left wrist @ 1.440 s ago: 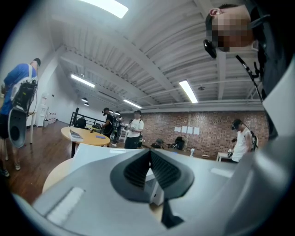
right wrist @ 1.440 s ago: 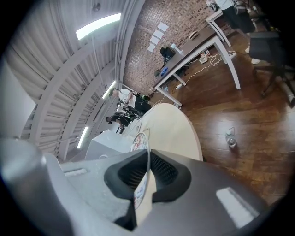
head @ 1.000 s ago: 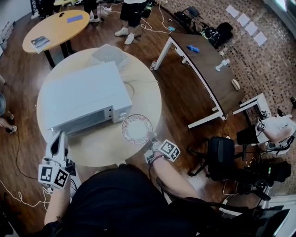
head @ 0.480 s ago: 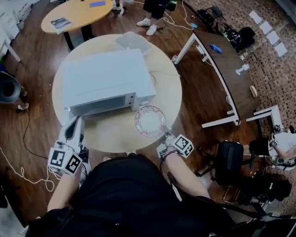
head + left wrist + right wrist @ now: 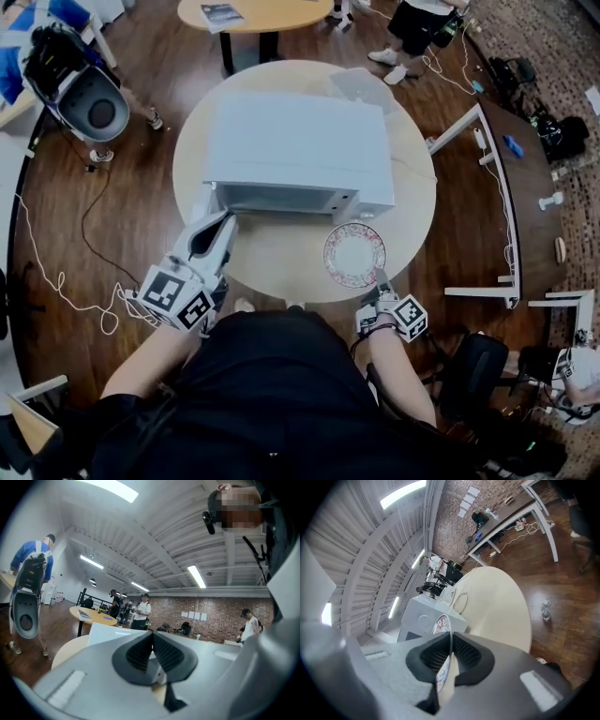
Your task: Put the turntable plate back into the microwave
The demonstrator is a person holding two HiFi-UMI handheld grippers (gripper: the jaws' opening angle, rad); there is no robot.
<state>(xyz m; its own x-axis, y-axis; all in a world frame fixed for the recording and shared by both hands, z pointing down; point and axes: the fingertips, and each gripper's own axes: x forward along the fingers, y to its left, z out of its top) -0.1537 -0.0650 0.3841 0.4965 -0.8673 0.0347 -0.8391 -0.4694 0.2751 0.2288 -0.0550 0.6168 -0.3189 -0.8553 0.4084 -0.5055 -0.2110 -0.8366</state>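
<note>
Reaching in from off the table's near-left edge, my left tongs [image 5: 221, 221] are now nosing up to the front left corner of the microwave [image 5: 300, 150]. Their ribbed black pads are pressing together on nothing. I am probably bringing them there to deal with the door, which looks closed to me, so that the other hand can stay busy.

My right tongs [image 5: 380, 284] are still pinching the near rim of the turntable plate [image 5: 354, 253], with the jaws drawn narrow because the rim is so thin. I am holding it by the edge so that the disc stays roughly flat and faces the oven, ready to slide in. It is hanging near the table's near edge, just off the microwave's front right corner, and I cannot tell whether it is touching the top.

The plate is looking hard, glossy and round, with a reddish patterned band around a pale centre. The microwave is a smooth white box with a dark strip along its front. The table [image 5: 281, 258] is round with a pale, smooth top.
</note>
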